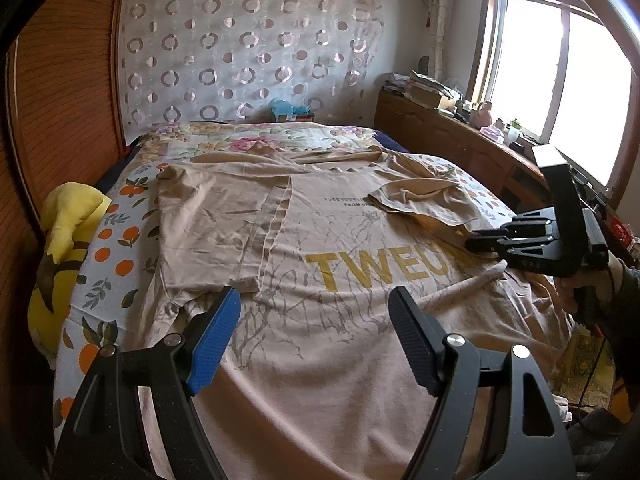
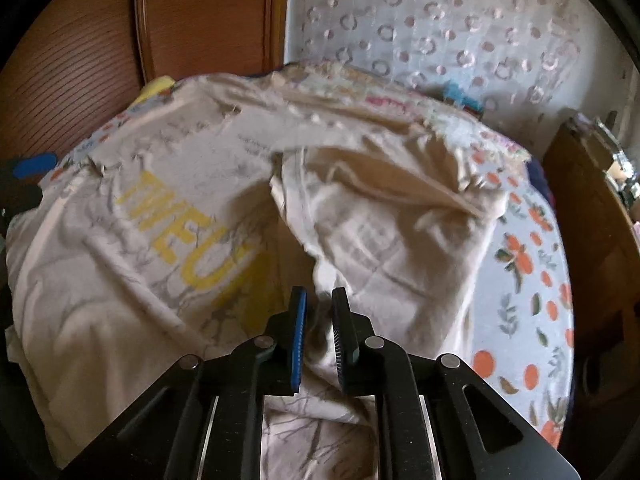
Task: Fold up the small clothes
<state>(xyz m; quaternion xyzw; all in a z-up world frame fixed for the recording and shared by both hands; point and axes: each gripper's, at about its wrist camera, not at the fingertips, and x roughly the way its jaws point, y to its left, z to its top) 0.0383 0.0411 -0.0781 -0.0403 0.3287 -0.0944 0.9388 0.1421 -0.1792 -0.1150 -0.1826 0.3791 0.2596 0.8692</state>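
Right tool point(image 2: 319, 320) is clenched on a fold of the beige T-shirt point(image 1: 304, 240), its two pads drawn close with the cloth pinched between them at the shirt's right edge, where the fabric rises in a ridge toward the tool. Left tool point(image 1: 314, 320) hovers released over the near part of the shirt, its blue pad and black pad standing wide apart with nothing between them. The T-shirt lies spread over the bed point(image 1: 120, 248), printed side up with yellow letters across the chest; its left sleeve is folded in over the body, and the right sleeve lies crumpled at the far right. A yellow plush toy point(image 1: 64, 240) sits at the bed's left edge, against the wooden wall.
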